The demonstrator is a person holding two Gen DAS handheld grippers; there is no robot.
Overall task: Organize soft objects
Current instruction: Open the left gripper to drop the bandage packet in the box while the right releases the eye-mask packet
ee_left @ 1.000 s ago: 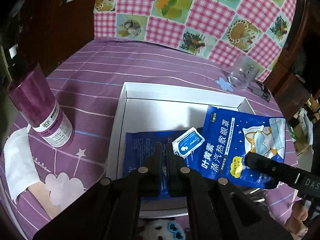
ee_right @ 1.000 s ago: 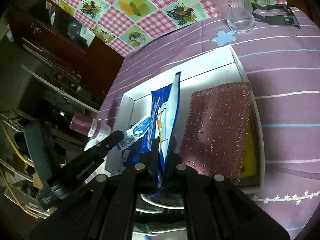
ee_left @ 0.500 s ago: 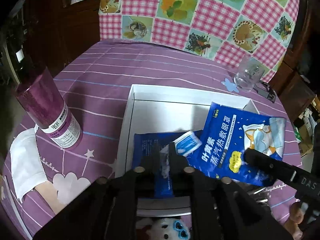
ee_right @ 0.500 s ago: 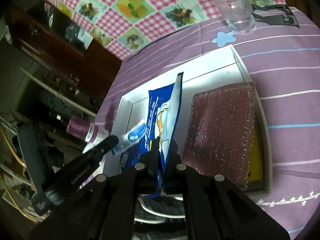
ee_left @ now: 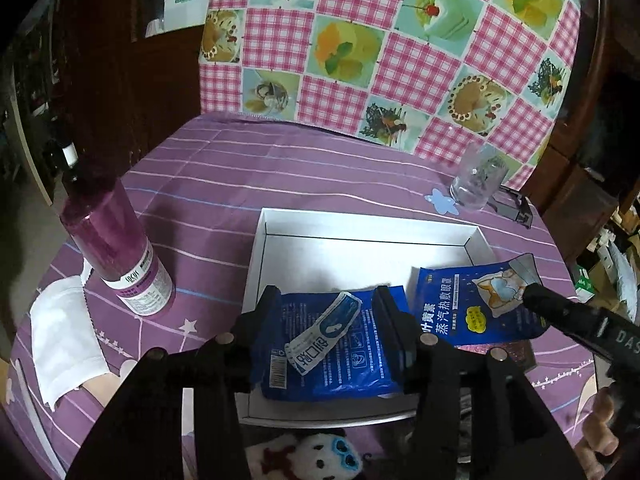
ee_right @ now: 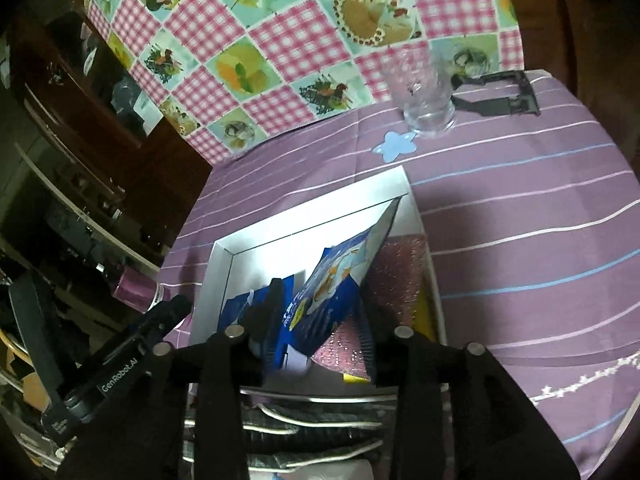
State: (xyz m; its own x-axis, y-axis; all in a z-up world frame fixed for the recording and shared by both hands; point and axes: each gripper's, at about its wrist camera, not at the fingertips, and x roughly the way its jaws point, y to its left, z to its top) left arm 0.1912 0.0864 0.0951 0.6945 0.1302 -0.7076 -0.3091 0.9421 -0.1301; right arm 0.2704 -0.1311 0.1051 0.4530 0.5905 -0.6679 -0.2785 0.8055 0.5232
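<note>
A white box [ee_left: 360, 248] sits on the purple tablecloth. Inside lie a dark blue packet [ee_left: 340, 364] with a small white-and-blue sachet [ee_left: 324, 332] on top. My left gripper [ee_left: 332, 312] is open above them, one finger on each side. A second blue eye-mask packet [ee_left: 476, 308] leans tilted over a glittery pink sponge [ee_right: 396, 276] at the box's right side. My right gripper [ee_right: 320, 308] is open, its fingers on either side of that packet [ee_right: 332, 296]. The right gripper also shows in the left wrist view as a black finger [ee_left: 560, 312].
A purple bottle [ee_left: 116, 256] stands left of the box, with a white cloth [ee_left: 64, 340] beside it. A clear glass [ee_left: 476, 184] and a black clip [ee_right: 500, 96] stand at the back right. A plush toy [ee_left: 316, 456] and a wire rack [ee_right: 312, 420] sit near the front.
Both grippers have opened. The left let go of the small sachet, which now lies on the dark blue packet. The right let go of the eye-mask packet, which leans on the sponge.
</note>
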